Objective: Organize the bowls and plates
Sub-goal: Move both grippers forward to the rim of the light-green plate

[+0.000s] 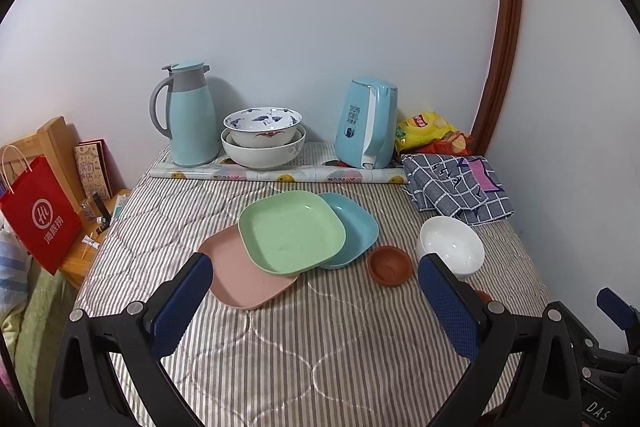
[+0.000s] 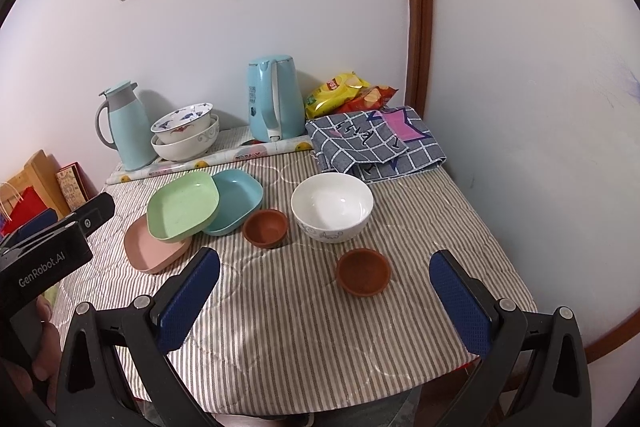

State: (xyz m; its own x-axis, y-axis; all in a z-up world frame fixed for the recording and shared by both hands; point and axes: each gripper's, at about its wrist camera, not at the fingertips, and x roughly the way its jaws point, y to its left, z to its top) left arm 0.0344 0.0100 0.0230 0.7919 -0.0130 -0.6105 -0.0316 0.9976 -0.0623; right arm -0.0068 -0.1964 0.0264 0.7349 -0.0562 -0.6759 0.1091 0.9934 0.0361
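Three square plates overlap mid-table: a green plate [image 1: 291,231] [image 2: 182,206] lies on a pink plate [image 1: 240,275] [image 2: 154,251] and a blue plate [image 1: 356,223] [image 2: 240,199]. To their right sit a white bowl [image 1: 450,245] [image 2: 332,207] and two small brown bowls [image 1: 390,265] [image 2: 265,227], the nearer one [image 2: 363,271] closer to me. Two patterned bowls [image 1: 262,135] [image 2: 185,131] are stacked at the back. My left gripper [image 1: 316,303] is open, short of the plates. My right gripper [image 2: 326,303] is open, near the closer brown bowl.
A blue thermos [image 1: 188,115], a blue kettle [image 1: 366,123], snack bags [image 1: 428,131] and a folded checked cloth [image 1: 456,187] line the back by the wall. A red bag [image 1: 38,215] stands left of the table. A hand [image 2: 44,347] holds the left gripper's body.
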